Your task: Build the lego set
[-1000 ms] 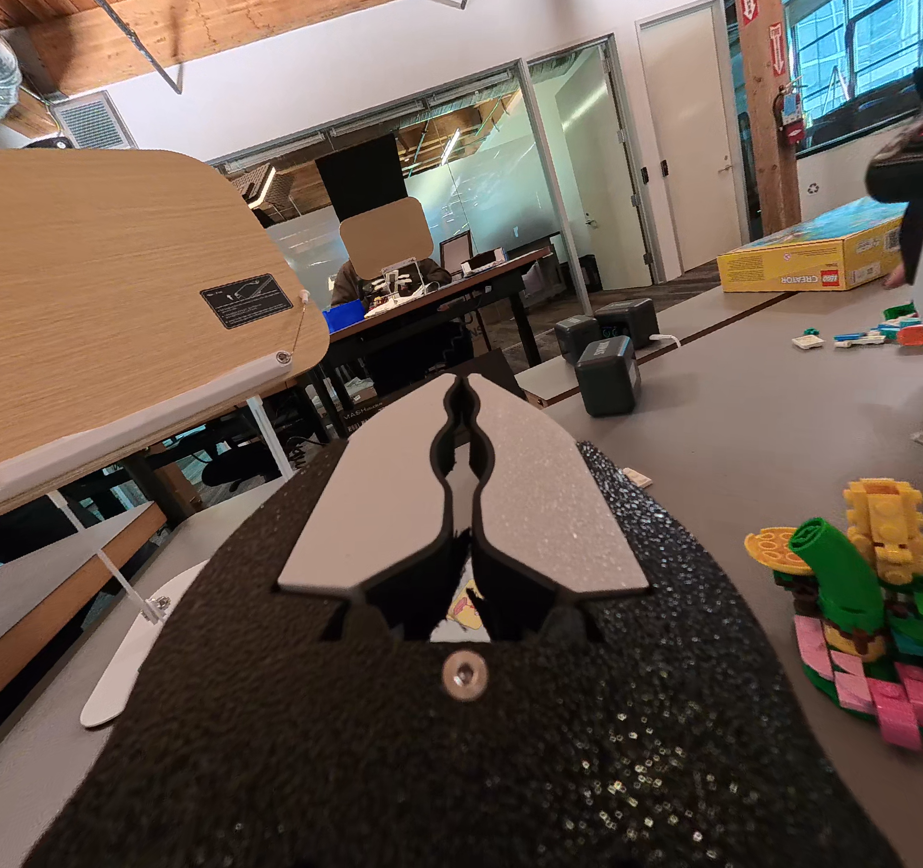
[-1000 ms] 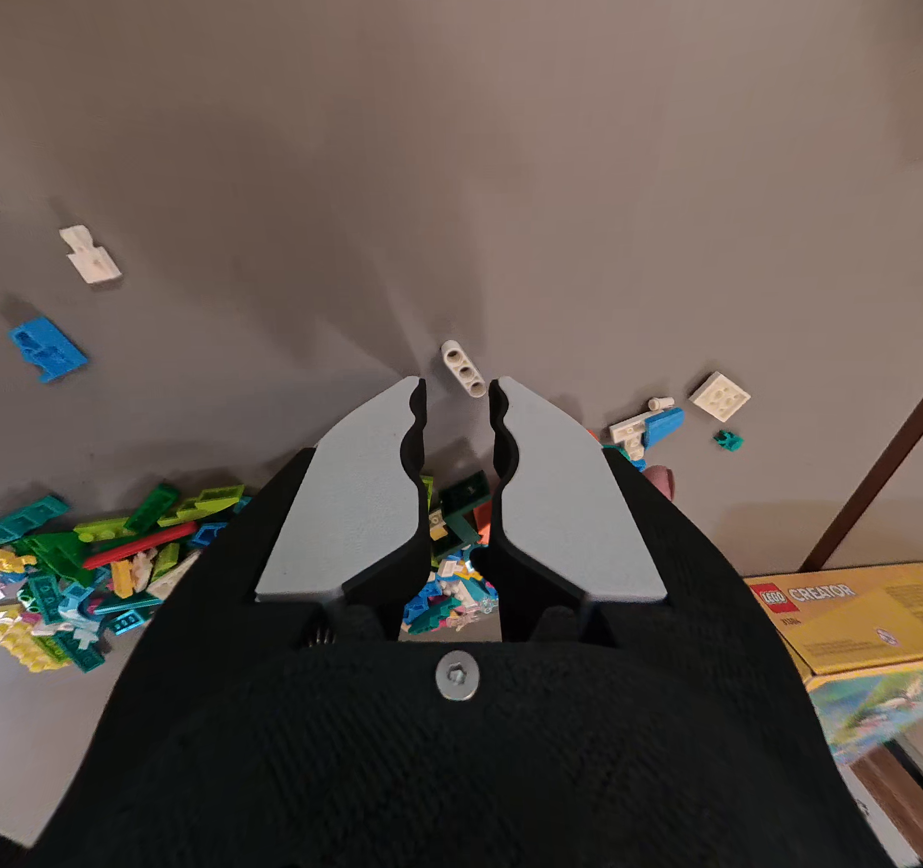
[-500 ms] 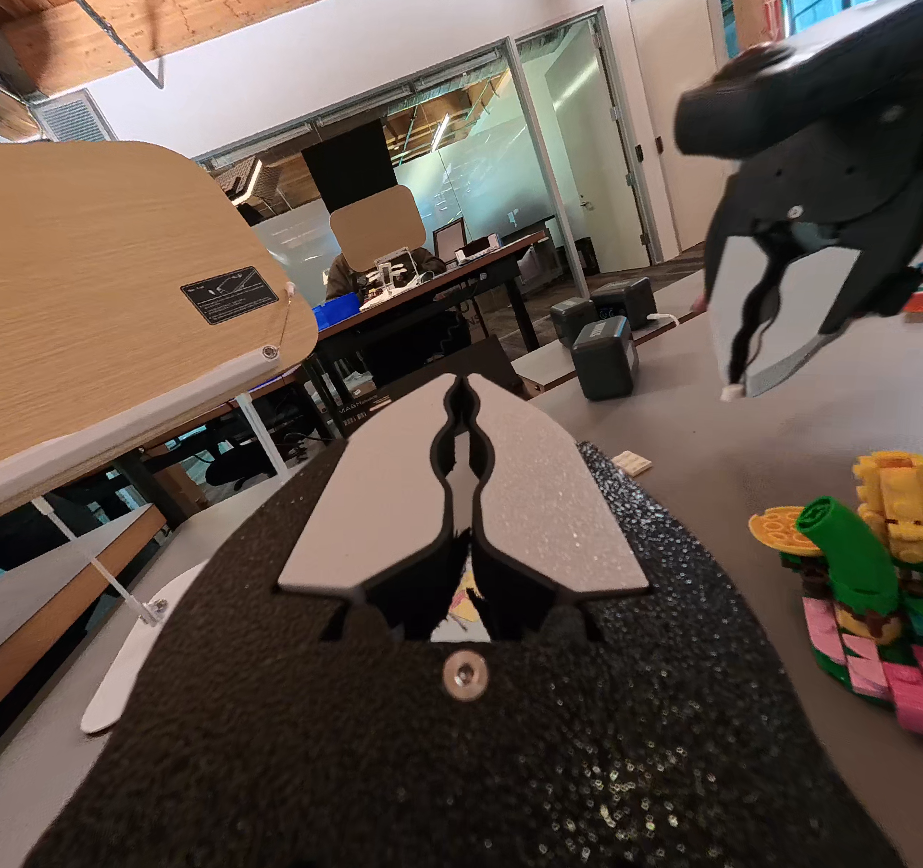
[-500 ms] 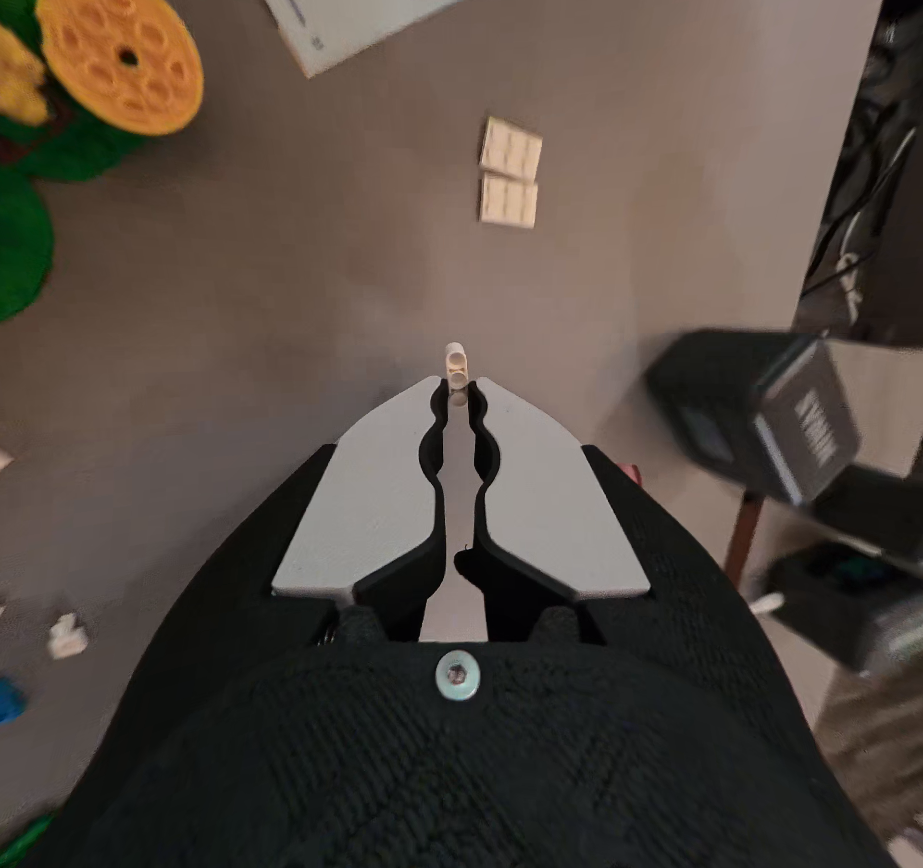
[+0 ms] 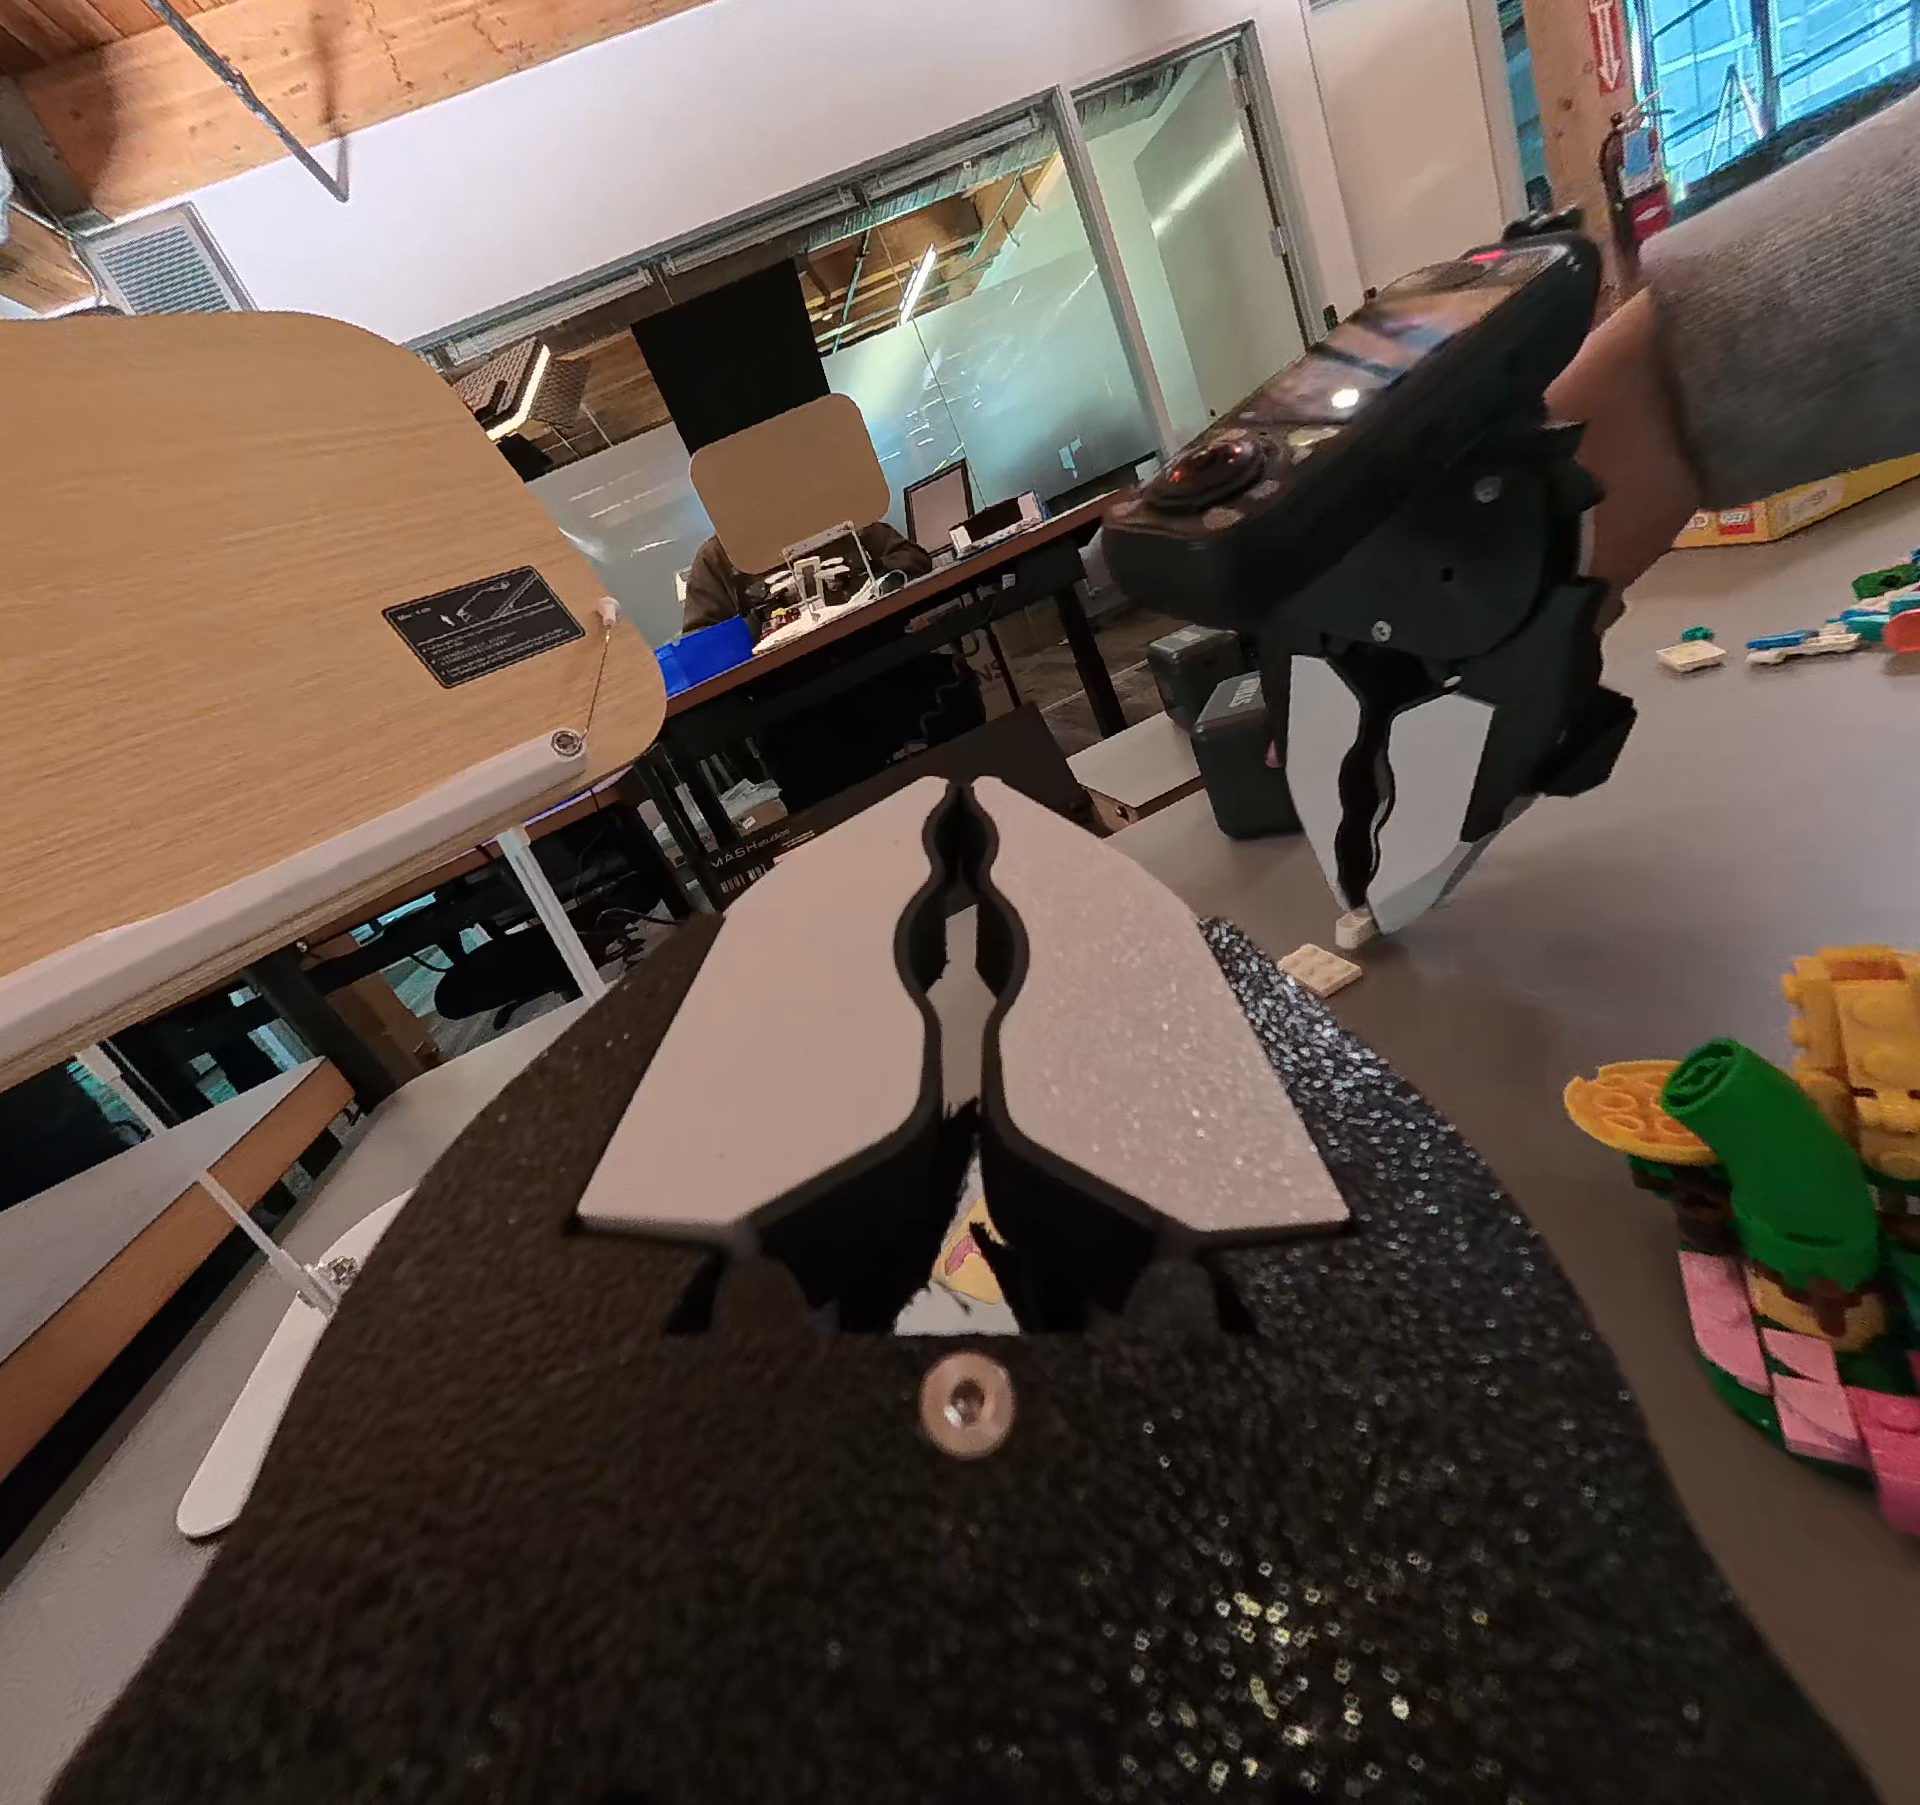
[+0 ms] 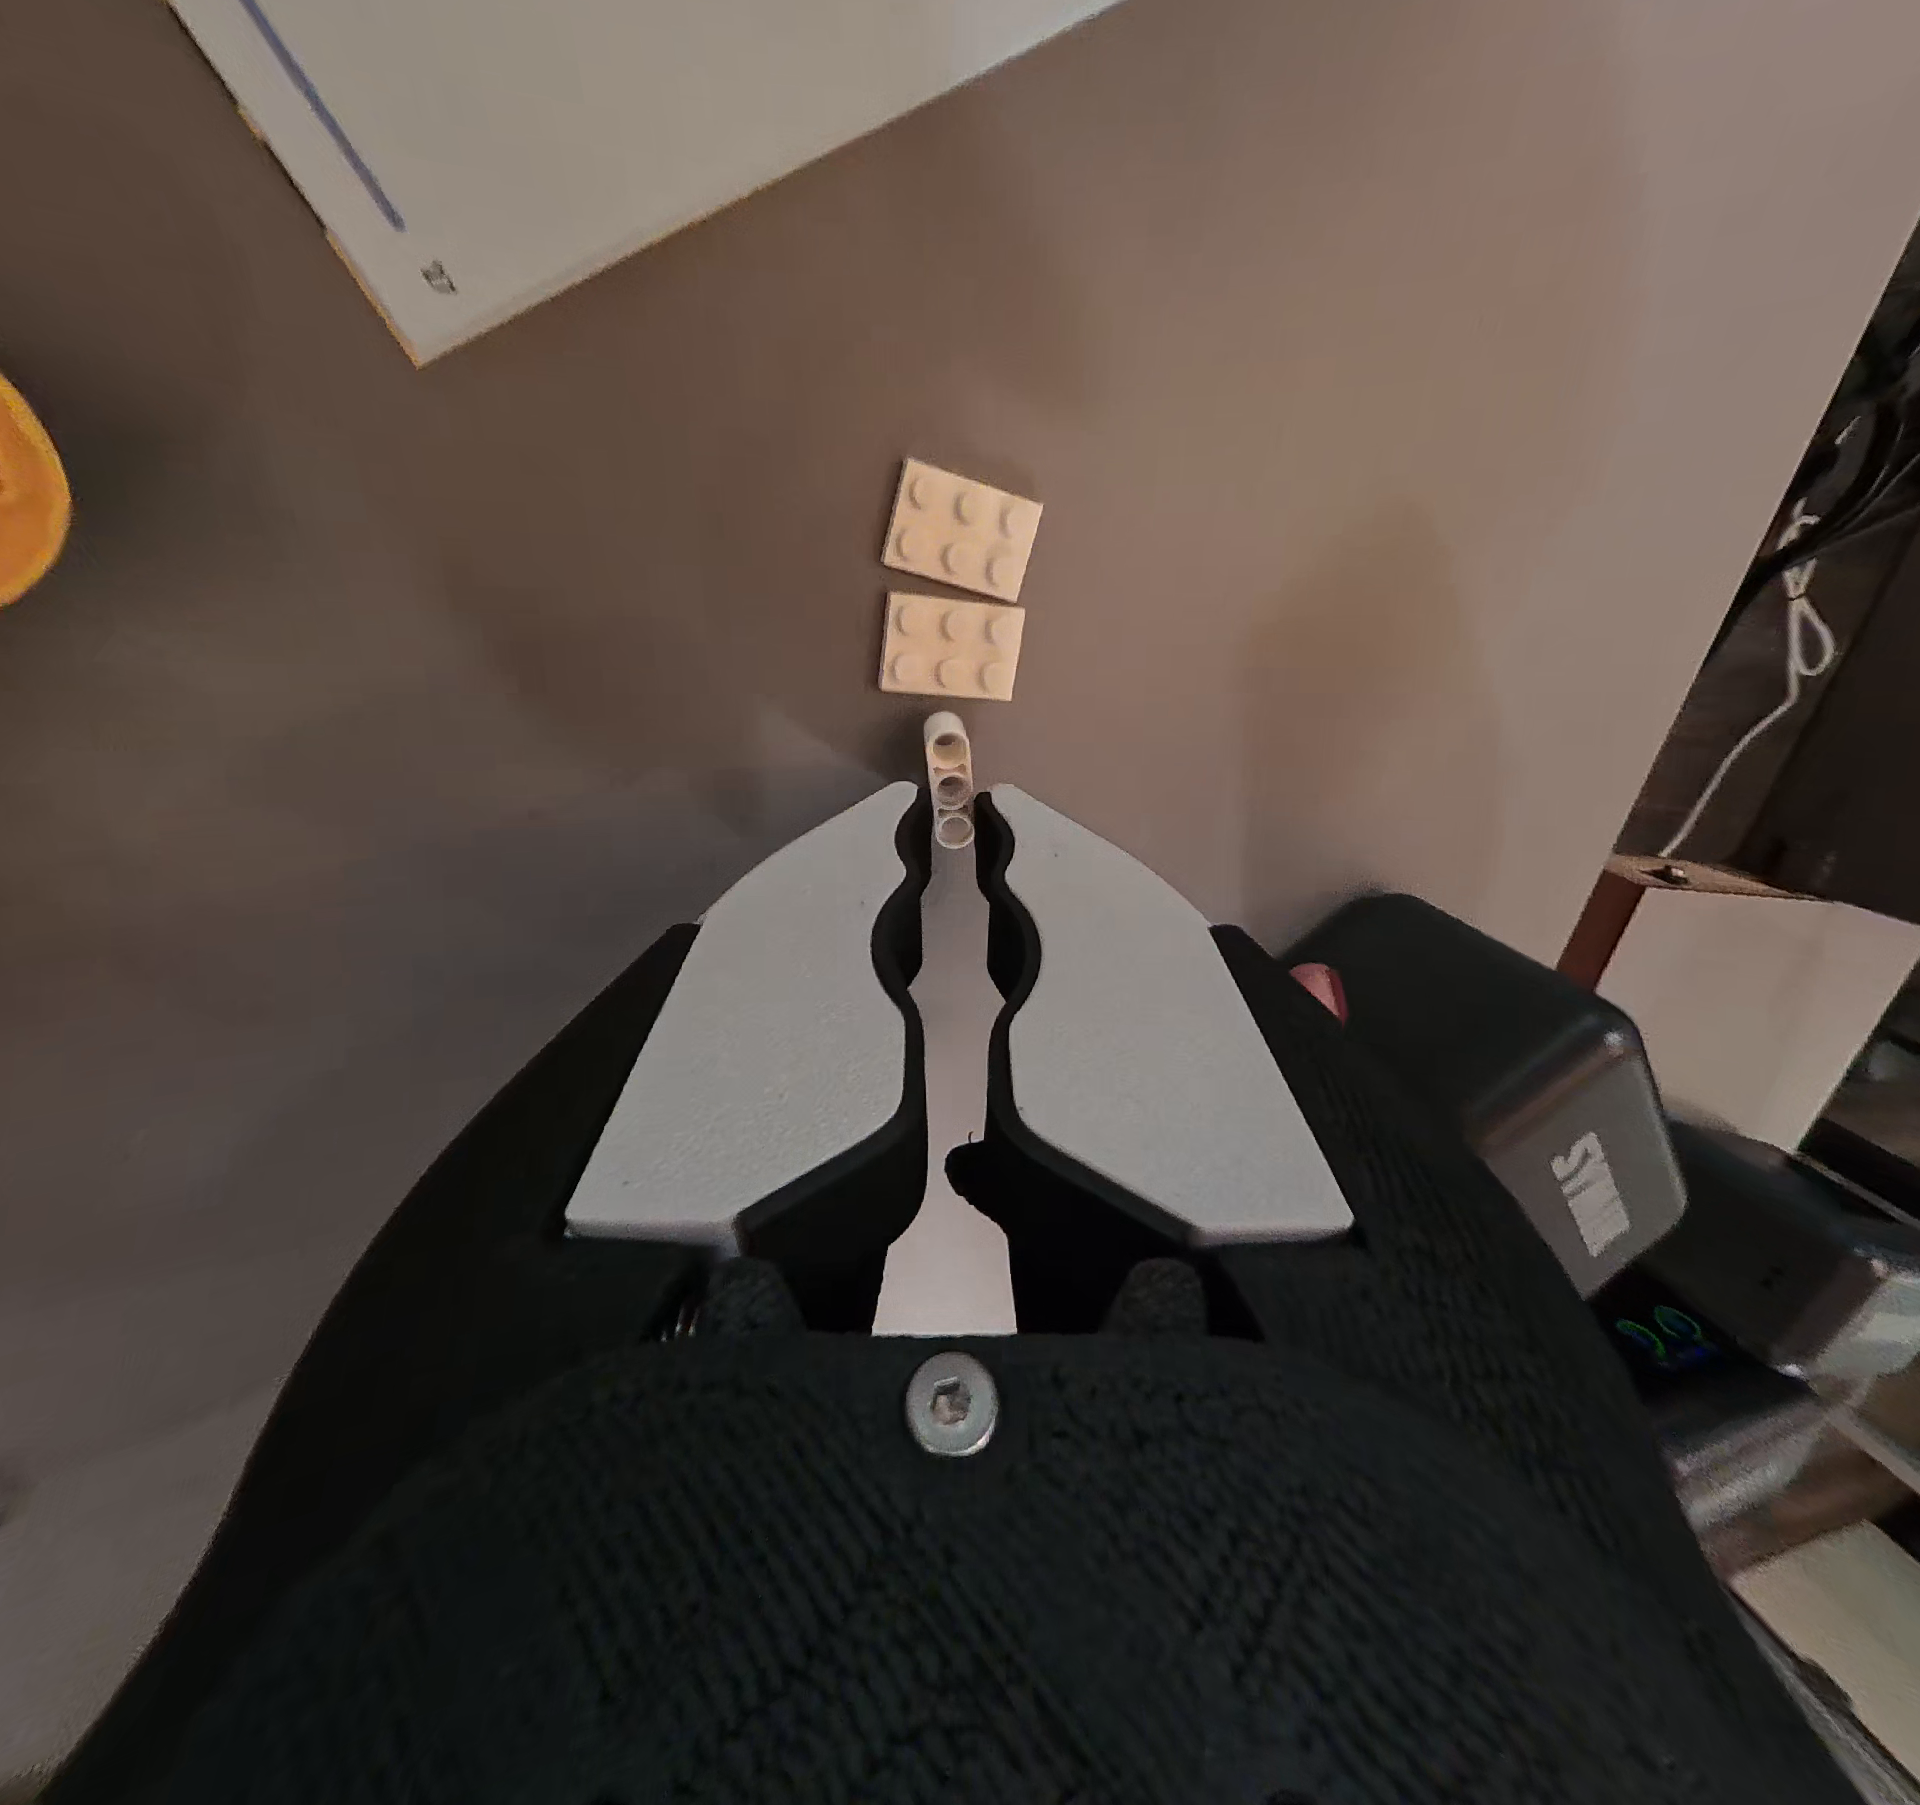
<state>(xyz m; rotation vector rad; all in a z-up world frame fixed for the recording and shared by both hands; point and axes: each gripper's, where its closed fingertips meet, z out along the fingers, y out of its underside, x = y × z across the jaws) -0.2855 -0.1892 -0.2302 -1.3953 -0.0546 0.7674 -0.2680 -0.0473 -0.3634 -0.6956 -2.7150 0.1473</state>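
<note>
Pinching small white beam [image 6: 948, 787] at very tips, right gripper [image 6: 951, 799] is now held low over grey counter [image 6: 1351, 405], just short of two tan plates [image 6: 954, 592]. A second ago beam was lying loose by parts pile, fingers spread, so pickup can be counted done. Left gripper [image 5: 961, 799] parked as before, fingers pressed together on nothing. Flower model [image 5: 1787, 1236] left untouched nearby; beam probably meant for staging beside plates.

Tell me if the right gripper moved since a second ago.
Yes. The right gripper, shut on the small white three-hole beam, left the loose brick pile and now sits just short of two tan plates.
</note>
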